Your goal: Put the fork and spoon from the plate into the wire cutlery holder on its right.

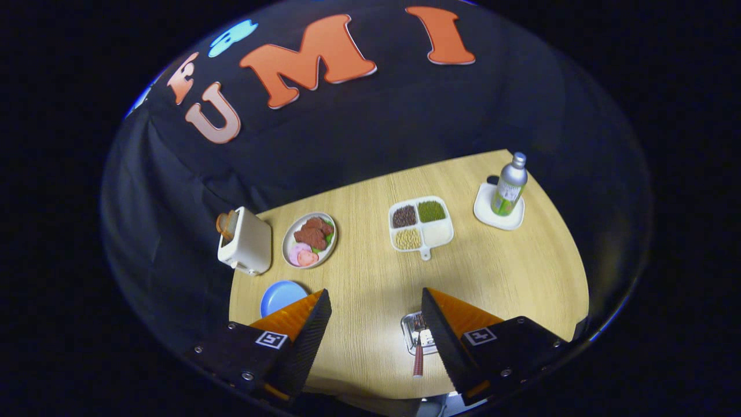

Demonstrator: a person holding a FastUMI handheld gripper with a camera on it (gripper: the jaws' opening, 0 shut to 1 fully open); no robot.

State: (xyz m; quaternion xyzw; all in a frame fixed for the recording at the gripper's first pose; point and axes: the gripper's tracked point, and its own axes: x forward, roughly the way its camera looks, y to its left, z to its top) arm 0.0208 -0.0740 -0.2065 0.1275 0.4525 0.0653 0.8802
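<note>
Spread wide and holding nothing, the gripper (376,315) hangs over bare wooden table (370,278). From left to right sit a toaster (245,242), a blue plate (282,296) by the left finger, a food plate (310,240), a divided tray (420,223), and a bottle (509,185). A small metal tray (412,330) with a red-handled utensil (418,359) lies against the right finger, near the table's front edge. Judged as the approach step; next comes descending onto that handle, with open room centrally
</note>
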